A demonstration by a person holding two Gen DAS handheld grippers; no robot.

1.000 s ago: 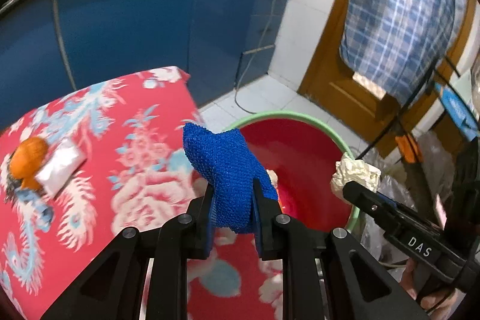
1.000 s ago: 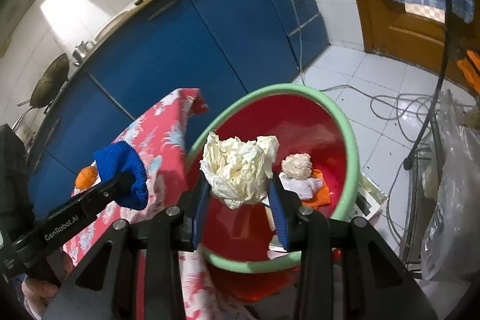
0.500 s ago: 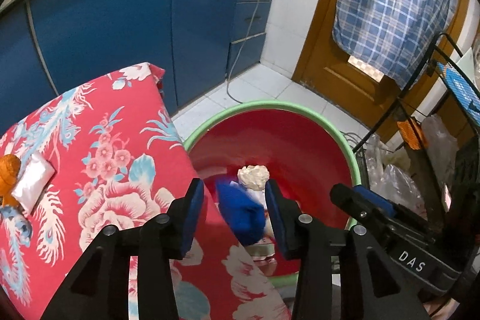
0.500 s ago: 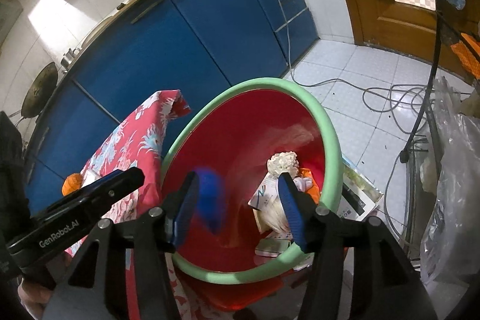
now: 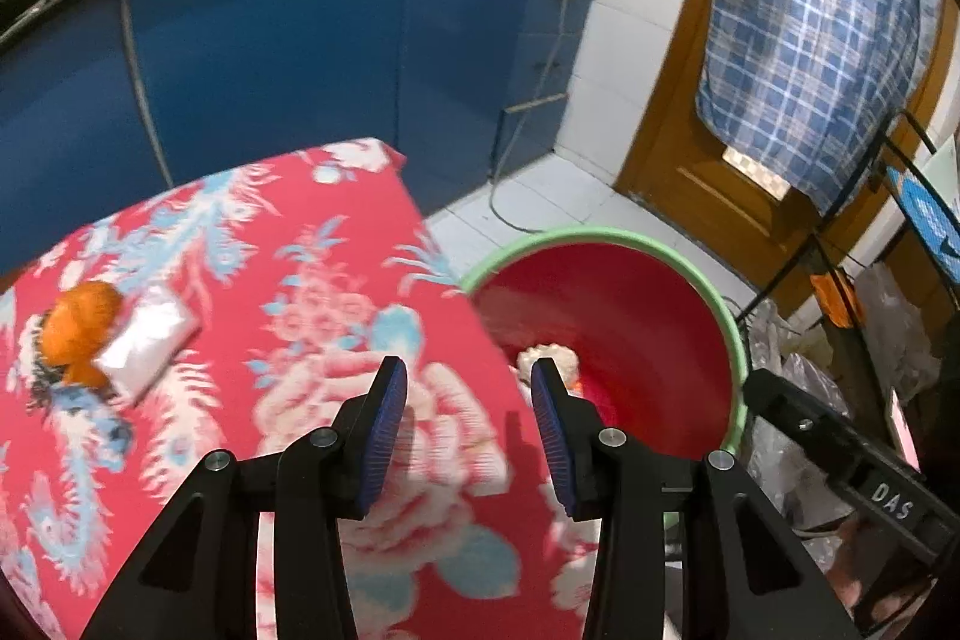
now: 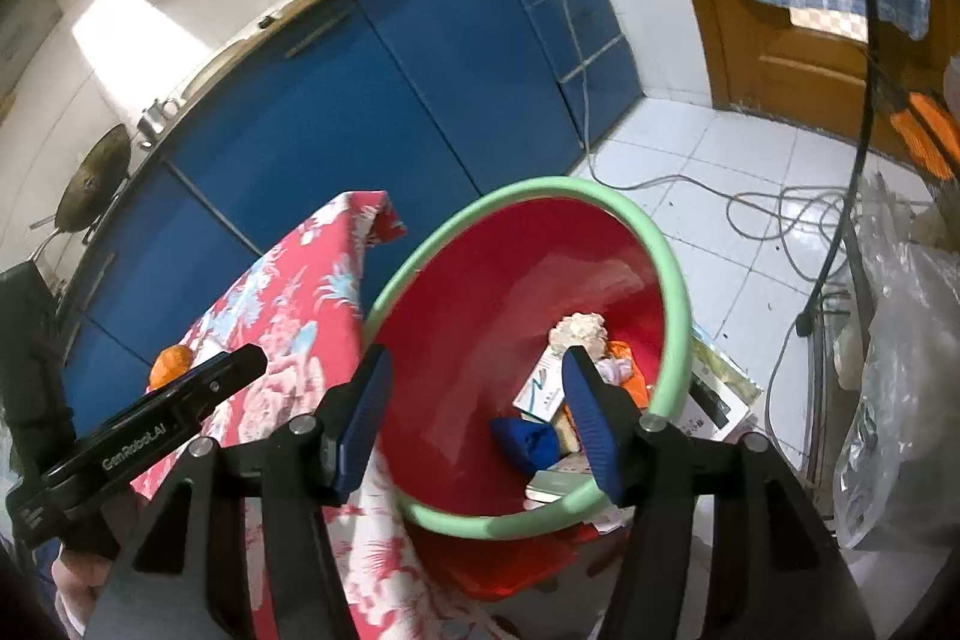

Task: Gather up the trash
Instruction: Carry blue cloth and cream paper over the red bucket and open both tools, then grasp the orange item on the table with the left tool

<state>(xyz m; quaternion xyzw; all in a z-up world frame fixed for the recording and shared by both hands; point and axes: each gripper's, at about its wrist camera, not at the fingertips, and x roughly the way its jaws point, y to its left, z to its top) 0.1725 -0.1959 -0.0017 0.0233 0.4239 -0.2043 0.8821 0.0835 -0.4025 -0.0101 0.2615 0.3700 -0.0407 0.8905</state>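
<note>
Now my left gripper (image 5: 462, 400), jaws apart and empty like my right gripper (image 6: 474, 400), sits nearer the orange peel (image 5: 81, 325), which lies well left of the bin (image 5: 600, 244).

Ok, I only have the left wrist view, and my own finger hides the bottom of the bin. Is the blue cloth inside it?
Observer: Yes. The right wrist view shows the blue cloth lying at the bottom of the red bin, on the near side.
Operator: Is the right gripper holding anything?
Observer: No. The right gripper is open over the bin, with nothing between its fingers.
Operator: What else lies next to the cloth?
Observer: A white printed card rests just beyond it, toward the far wall.
</note>
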